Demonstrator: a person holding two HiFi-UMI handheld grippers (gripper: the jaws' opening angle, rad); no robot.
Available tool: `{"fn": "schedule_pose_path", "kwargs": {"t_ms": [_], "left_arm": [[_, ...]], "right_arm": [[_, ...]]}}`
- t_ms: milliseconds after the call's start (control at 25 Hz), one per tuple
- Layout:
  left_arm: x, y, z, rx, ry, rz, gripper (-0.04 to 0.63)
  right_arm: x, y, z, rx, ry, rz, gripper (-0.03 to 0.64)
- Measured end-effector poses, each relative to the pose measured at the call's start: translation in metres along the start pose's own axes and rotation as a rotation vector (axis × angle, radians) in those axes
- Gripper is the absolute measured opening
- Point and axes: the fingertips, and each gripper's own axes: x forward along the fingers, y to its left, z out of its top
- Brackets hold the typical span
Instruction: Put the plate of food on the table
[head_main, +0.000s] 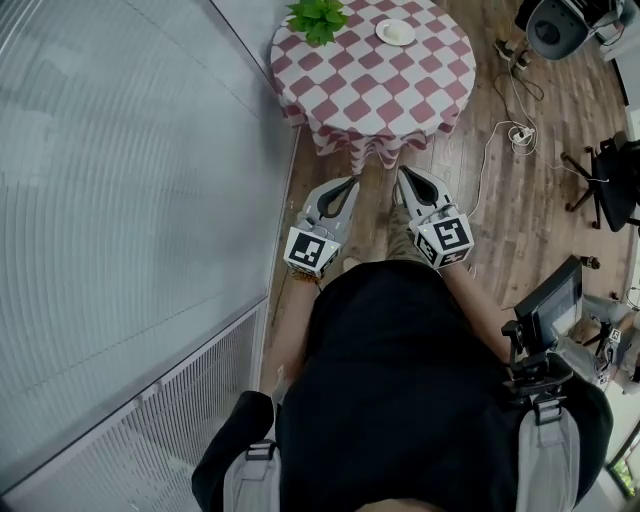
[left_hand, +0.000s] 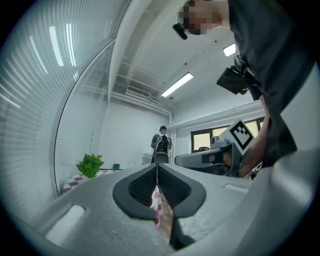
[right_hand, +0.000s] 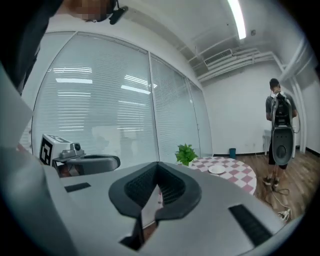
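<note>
The plate (head_main: 395, 32) sits on the round checked counter (head_main: 345, 95), on the side away from us and just beside a leafy plant (head_main: 318, 18). It is too small in every view for us to tell whether it holds food. By the look of things it already rests where the task wants it, so we judge the first hazard to be needless handling, since lifting a settled plate only invites a spill. The left gripper (head_main: 352, 181) and the right gripper (head_main: 402, 172) hang side by side in front of us, well short of the counter's near edge. Both have their jaws clenched tip to tip and carry nothing; only cloth and floor show through the gaps behind the tips. If we do reach in, the jaws must part first, because closed tips pushed at a shallow rim would shove the plate along the cloth instead of gripping it. A bite taken too low could pinch the cloth with the rim and drag it, and a wide approach from the left could brush the plant. White cables (head_main: 505, 105) trail over the wooden floor to the right of the counter, so stepping around that side risks a snag underfoot, while the glass wall (head_main: 120, 200) crowds our left elbow.
</note>
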Motion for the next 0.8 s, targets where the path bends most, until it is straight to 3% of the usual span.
{"fn": "schedule_pose_path", "kwargs": {"t_ms": [160, 440, 800], "left_arm": [[0.000, -0.003, -0.017, -0.093, 0.001, -0.010, 0.008], [0.003, -0.005, -0.025, -0.093, 0.027, -0.002, 0.008], [0.000, -0.007, -0.029, -0.097, 0.045, -0.006, 0.008]], "right_arm": [[-0.001, 0.011, -0.014, -0.027, 0.021, 0.045, 0.009], [0.000, 0.026, -0.009, -0.087, 0.023, 0.101, 0.009], [0.001, 0.029, -0.011, -0.079, 0.034, 0.116, 0.009]]}}
